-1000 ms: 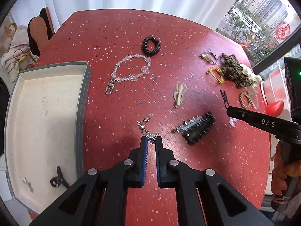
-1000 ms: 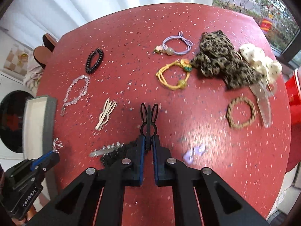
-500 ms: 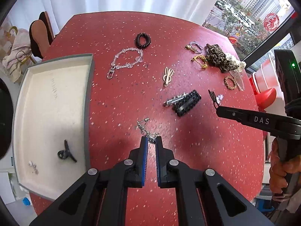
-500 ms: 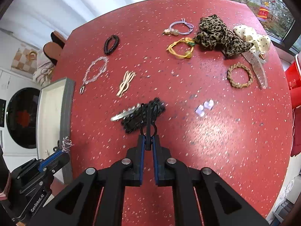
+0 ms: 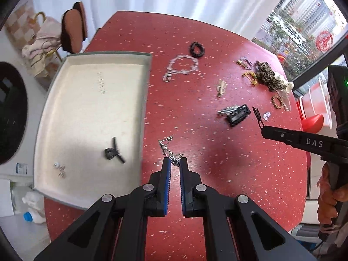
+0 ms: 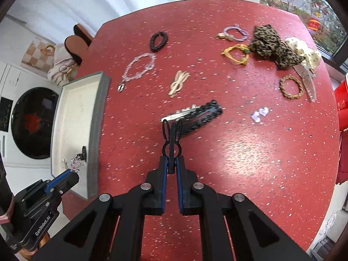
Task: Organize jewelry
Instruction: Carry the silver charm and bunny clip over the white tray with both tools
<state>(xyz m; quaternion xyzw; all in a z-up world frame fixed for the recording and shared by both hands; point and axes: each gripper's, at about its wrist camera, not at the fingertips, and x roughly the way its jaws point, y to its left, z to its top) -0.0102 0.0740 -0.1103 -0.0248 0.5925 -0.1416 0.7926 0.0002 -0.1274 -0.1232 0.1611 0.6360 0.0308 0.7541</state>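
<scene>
My left gripper (image 5: 175, 162) is shut on a small silver chain earring (image 5: 167, 149), held above the red table just right of the cream-lined tray (image 5: 91, 113). The tray holds a black clip (image 5: 113, 152) and a small silver piece (image 5: 59, 168). My right gripper (image 6: 171, 163) is shut on a black rabbit-ear hair clip (image 6: 171, 137), held above the table near the black beaded barrette (image 6: 195, 115). The right gripper also shows in the left wrist view (image 5: 262, 128), and the left gripper in the right wrist view (image 6: 71, 171).
On the red table (image 6: 239, 152) lie a silver chain bracelet (image 6: 139, 67), black spiral hair tie (image 6: 158, 40), beige clip (image 6: 178, 82), yellow and purple hair ties, leopard scrunchie (image 6: 271, 45), braided ring (image 6: 291, 87) and lilac pieces (image 6: 260, 114). A chair (image 5: 72, 29) stands beyond the table.
Both grippers have swung left toward the tray, each still holding its piece. The tray now sits closer and larger in the left wrist view.
</scene>
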